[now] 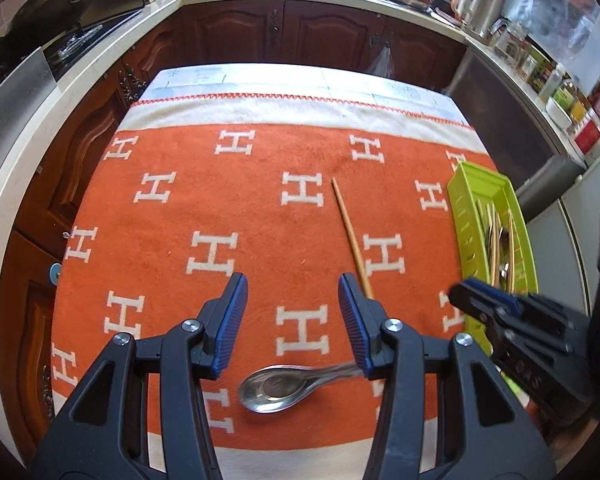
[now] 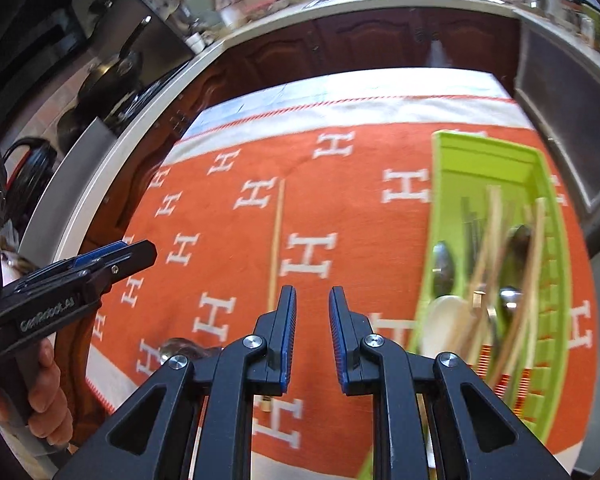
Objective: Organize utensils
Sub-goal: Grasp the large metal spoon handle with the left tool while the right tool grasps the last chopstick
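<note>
A metal spoon (image 1: 284, 388) lies on the orange cloth just below my left gripper (image 1: 292, 296), which stands open and empty above it. One wooden chopstick (image 1: 352, 240) lies on the cloth beyond the right finger. The green tray (image 1: 466, 208) at the right holds several chopsticks and spoons. My right gripper (image 2: 312, 292) hovers left of the green tray (image 2: 440, 184), its jaws a narrow gap apart with nothing between them. The chopstick (image 2: 276, 240) lies just ahead of it. The spoon (image 2: 180, 346) is partly hidden behind its left finger.
The orange cloth (image 1: 220, 200) with white H marks covers a small table ringed by dark wooden cabinets (image 1: 308, 36) and a pale counter. The left gripper (image 2: 148, 248) and the hand (image 2: 48, 392) holding it show at the left. The right gripper (image 1: 456, 292) reaches in beside the tray.
</note>
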